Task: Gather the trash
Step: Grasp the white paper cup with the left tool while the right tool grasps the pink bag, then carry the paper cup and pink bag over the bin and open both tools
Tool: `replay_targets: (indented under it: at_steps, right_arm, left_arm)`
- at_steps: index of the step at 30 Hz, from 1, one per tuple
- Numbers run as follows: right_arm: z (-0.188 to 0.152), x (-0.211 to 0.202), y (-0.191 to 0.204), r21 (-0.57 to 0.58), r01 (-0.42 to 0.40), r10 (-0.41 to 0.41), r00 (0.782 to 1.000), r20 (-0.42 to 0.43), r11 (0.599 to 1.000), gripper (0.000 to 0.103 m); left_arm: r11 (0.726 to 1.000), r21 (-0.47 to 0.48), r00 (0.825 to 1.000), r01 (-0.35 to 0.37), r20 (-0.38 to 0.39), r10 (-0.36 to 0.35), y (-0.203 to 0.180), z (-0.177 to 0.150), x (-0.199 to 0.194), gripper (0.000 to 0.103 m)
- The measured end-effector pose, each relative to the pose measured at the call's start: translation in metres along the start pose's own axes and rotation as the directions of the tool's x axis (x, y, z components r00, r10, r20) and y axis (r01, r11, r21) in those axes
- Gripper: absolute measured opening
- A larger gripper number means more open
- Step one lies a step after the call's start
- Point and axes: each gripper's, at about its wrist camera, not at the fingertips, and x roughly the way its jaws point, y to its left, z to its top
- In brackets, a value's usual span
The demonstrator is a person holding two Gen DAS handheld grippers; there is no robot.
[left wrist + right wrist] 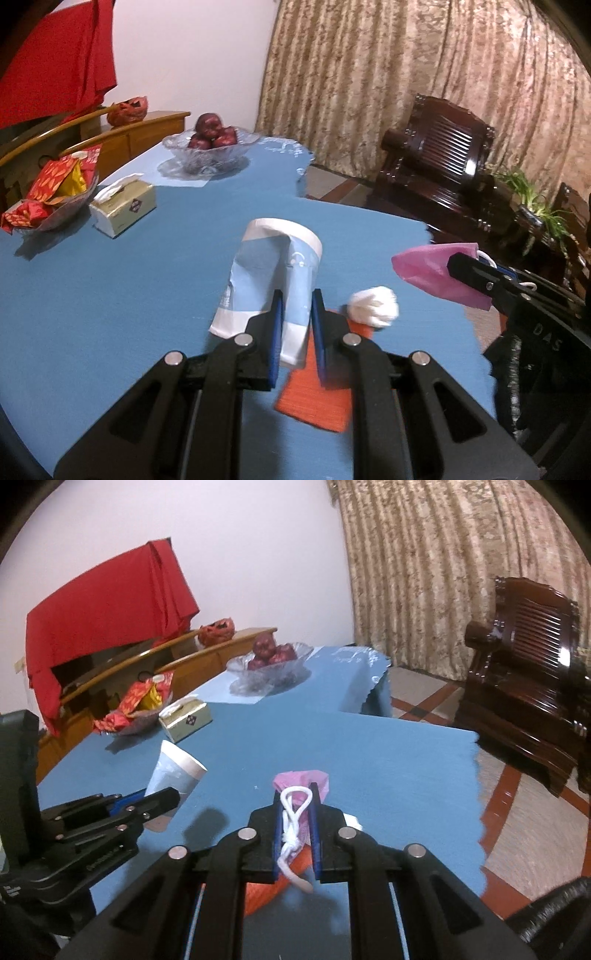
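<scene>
Your left gripper (297,314) pinches a crushed blue-and-white paper cup (273,273). Under it lies a flat orange cloth (314,398); at 2 o'clock sits a white crumpled tissue ball (375,306). Your right gripper (295,808) squeezes a soft pink face mask (301,781) with white ear loops. At 10 o'clock, farther along the blue table (110,295), stand a tissue box (123,206) and a glass bowl of red apples (210,147).

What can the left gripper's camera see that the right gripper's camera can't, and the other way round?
Only the left camera shows a white paper ball on the table and a green plant by the dark chair. Only the right camera shows the mask's knotted white ear loop between its own fingers. Both show the crushed paper cup in the left gripper, the pink mask in the right gripper, the tissue box and the apple bowl.
</scene>
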Motion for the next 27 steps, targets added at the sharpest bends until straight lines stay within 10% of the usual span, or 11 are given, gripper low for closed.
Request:
replay_targets:
  at_steps: [27]
  right_arm:
    - [-0.061,-0.178,-0.119,0.146,0.291,-0.302,0.951,0.061,0.945,0.012]
  left_arm:
    - [0.941,0.177,0.957,0.290,-0.042,-0.287,-0.193,-0.045,-0.037,0.014]
